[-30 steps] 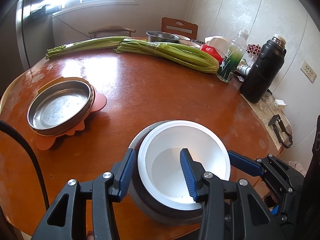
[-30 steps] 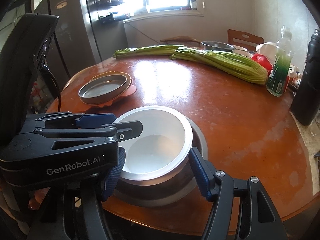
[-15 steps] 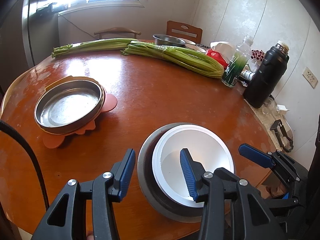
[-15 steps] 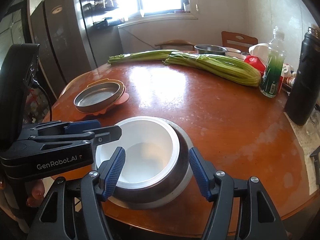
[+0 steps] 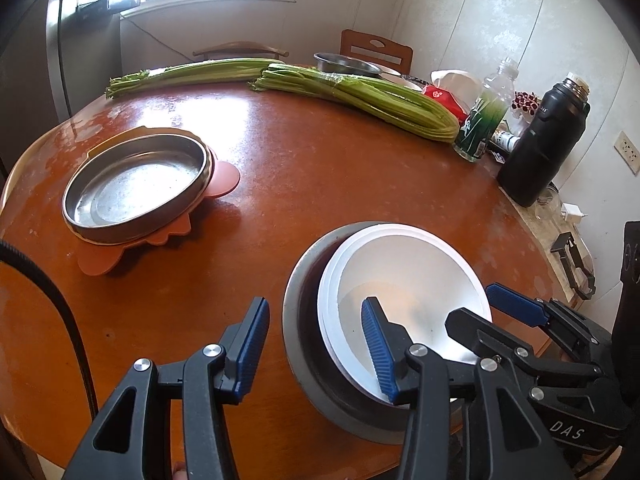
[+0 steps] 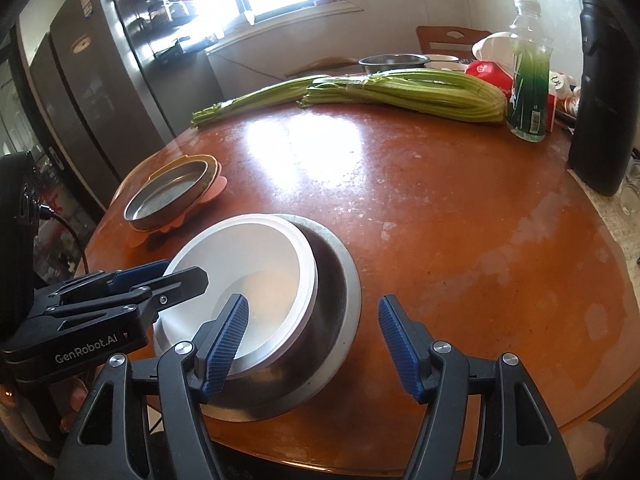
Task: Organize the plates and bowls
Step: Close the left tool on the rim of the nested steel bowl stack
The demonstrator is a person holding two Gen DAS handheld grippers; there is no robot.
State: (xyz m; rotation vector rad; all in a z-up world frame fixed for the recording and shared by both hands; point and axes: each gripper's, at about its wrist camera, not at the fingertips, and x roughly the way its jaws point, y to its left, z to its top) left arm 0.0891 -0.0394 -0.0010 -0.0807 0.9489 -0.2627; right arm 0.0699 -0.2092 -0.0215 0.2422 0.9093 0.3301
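White bowl [image 5: 404, 280] nested in steel bowl [image 5: 304, 320], now slid off-centre toward the near right edge of worktop [image 5: 320, 168]. Left claw [image 5: 316, 354] open astride both near rims; right claw [image 6: 312, 340] opening, released. Stacking apparently done; steel plate [image 5: 136, 188] far left, untouched.

A round, glossy reddish-brown surface [image 5: 320, 184], worn pale in patches, carries everything here. Near its front edge sits a grey metal bowl [image 5: 298, 336] with a white bowl [image 5: 404, 276] nested inside it, while to the left an orange mat [image 5: 224, 174] lies flat under a shallow steel pan [image 5: 136, 188]. Along the far side lie two long bundles of green stalks [image 5: 360, 94], with a steel basin [image 5: 346, 63] behind them, and at the right stand a clear bottle with green contents [image 5: 482, 120] and a black flask [image 5: 540, 148] just beside it.
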